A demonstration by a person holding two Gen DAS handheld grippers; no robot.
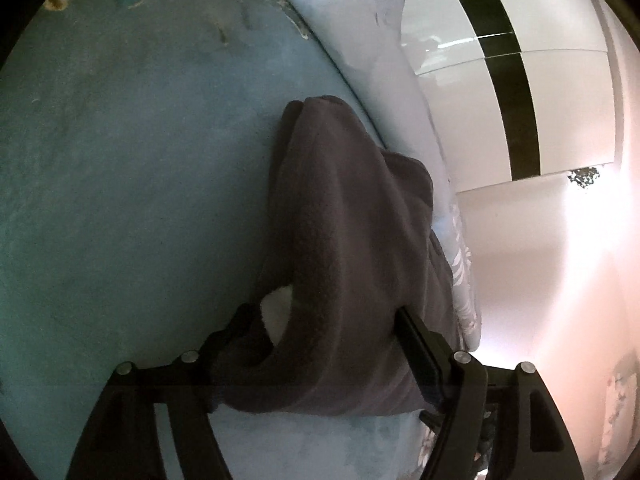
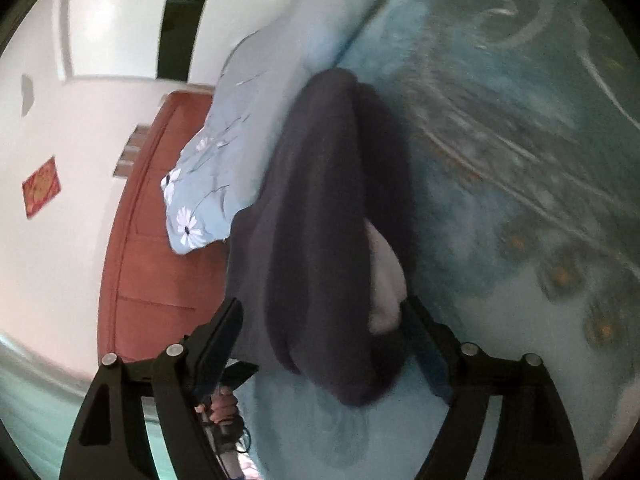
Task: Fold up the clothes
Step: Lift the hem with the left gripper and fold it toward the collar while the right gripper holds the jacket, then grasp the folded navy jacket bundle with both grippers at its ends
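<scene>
Left wrist view: the left tool (image 1: 320, 320) has its two fingers spread about as wide as a thick bunch of dark grey fleece garment (image 1: 340, 220), which fills the gap between them; the right-hand finger (image 1: 416, 344) presses against the cloth, the other is partly covered by it. A patch of white lining (image 1: 276, 308) shows in an opening near that finger. The garment runs forward from the tool over a blue-green bed cover (image 1: 120, 180).

Right wrist view: the right tool (image 2: 324, 320) likewise holds a gathered fold of the same garment (image 2: 320, 200) between moderately parted fingers, white lining (image 2: 384, 280) visible by the right-hand finger. A pale blue floral quilt (image 2: 216, 184) lies beside the garment; a reddish wooden door (image 2: 148, 260) stands behind. The view is motion-blurred
</scene>
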